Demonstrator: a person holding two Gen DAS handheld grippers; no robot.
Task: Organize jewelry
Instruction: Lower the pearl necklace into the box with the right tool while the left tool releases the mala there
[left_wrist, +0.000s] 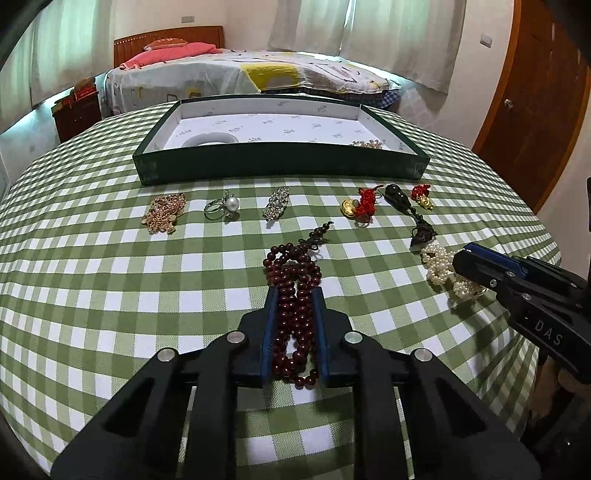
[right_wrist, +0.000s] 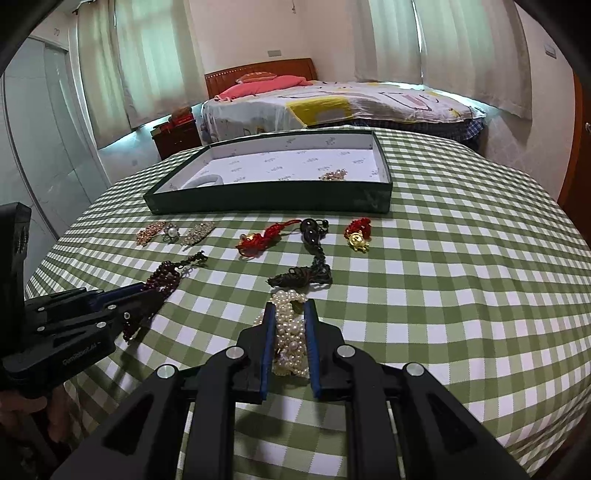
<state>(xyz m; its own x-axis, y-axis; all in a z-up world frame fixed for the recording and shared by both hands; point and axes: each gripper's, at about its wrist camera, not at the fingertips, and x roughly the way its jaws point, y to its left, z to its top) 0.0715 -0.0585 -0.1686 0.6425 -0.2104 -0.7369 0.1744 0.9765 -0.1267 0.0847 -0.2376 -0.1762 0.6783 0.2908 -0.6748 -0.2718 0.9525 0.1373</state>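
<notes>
A strand of dark red beads (left_wrist: 291, 273) lies on the green checked tablecloth (left_wrist: 110, 295), and my left gripper (left_wrist: 294, 291) is shut on it, blue pads pressing both sides. To its right my right gripper (right_wrist: 291, 304) is shut on a bunch of white pearls (right_wrist: 290, 332), which rests on the cloth. In the left wrist view the right gripper (left_wrist: 465, 254) reaches in from the right onto the pearls (left_wrist: 437, 266). In the right wrist view the left gripper (right_wrist: 136, 291) covers part of the red beads (right_wrist: 166, 278).
A dark green tray (left_wrist: 280, 162) with a white lining stands at the back, holding a white bangle (left_wrist: 210, 139) and a gold piece (left_wrist: 367, 144). Before it lie a gold chain (left_wrist: 164, 212), pearl ring (left_wrist: 221, 207), rhinestone brooch (left_wrist: 276, 203), red knot charms (left_wrist: 364, 205) and a black tassel pendant (left_wrist: 406, 210).
</notes>
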